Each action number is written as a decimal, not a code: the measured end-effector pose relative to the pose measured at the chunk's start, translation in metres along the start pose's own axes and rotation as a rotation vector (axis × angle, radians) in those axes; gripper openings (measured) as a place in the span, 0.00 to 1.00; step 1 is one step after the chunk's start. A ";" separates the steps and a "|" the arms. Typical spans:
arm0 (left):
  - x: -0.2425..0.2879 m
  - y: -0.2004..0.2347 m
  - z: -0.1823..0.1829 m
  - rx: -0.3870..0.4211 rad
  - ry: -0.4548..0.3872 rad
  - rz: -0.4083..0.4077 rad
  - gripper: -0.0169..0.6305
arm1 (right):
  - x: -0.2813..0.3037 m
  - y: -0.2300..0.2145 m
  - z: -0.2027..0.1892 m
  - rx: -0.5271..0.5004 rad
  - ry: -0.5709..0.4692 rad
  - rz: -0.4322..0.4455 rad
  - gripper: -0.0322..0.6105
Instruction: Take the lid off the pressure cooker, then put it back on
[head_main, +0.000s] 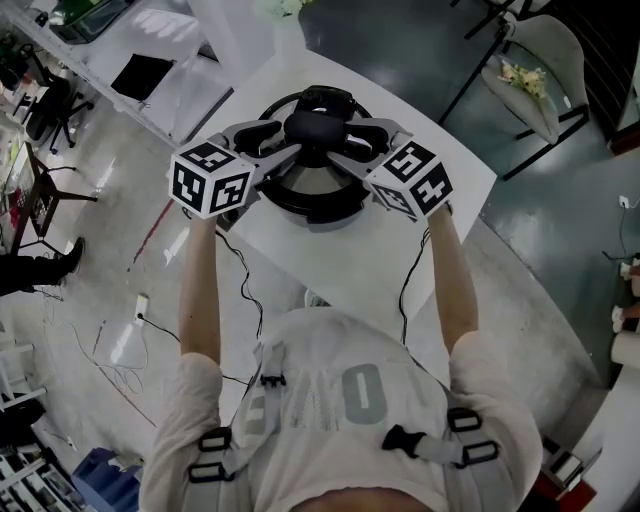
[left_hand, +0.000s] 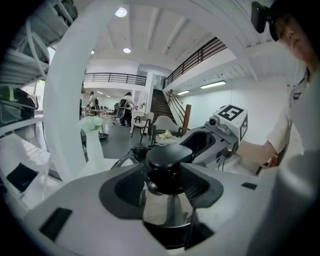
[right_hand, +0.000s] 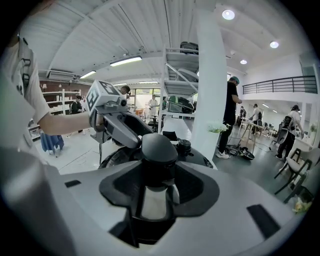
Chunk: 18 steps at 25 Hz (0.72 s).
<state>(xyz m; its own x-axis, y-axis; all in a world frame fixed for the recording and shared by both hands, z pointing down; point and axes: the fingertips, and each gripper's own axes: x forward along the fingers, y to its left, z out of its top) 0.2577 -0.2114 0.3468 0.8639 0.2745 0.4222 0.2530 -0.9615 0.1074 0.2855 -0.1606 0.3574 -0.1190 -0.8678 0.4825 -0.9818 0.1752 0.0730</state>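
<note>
**Head view.** The pressure cooker (head_main: 312, 208) stands on the white tabletop (head_main: 400, 250). Its black lid (head_main: 318, 172) covers the opening, so the contents are hidden. Whether the lid is seated or slightly raised cannot be told. The left gripper (head_main: 288, 140) and right gripper (head_main: 350, 142) meet from opposite sides at the knob (head_main: 318, 127) in the centre of the lid. Only this view shows both marker cubes and the person's arms.

**Left gripper view.** The jaws of the left gripper (left_hand: 167, 176) are part closed and clamp the knob (left_hand: 169, 155), with pads against both sides. Bright metal shows directly below the knob. The right gripper (left_hand: 192, 142) closes in from beyond the knob. A white vase (left_hand: 93, 150) holding pale flowers stands beyond the cooker.

**Right gripper view.** The jaws of the right gripper (right_hand: 159, 182) are likewise half closed and grip the knob (right_hand: 159, 147). The left gripper (right_hand: 127, 132) faces it across the knob.
</note>
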 end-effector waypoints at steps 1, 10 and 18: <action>0.002 -0.001 0.000 -0.003 -0.001 -0.032 0.35 | 0.000 0.000 0.000 0.002 0.002 -0.002 0.37; 0.003 -0.002 0.001 0.067 -0.011 -0.158 0.35 | 0.001 0.001 -0.001 0.029 0.016 0.006 0.36; 0.002 -0.003 0.001 0.082 -0.041 -0.125 0.35 | 0.000 0.002 0.000 0.053 -0.018 -0.020 0.37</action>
<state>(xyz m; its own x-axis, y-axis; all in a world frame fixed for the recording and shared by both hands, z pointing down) 0.2592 -0.2079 0.3469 0.8399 0.3941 0.3731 0.3933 -0.9157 0.0819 0.2834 -0.1599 0.3580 -0.1018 -0.8793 0.4652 -0.9904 0.1335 0.0356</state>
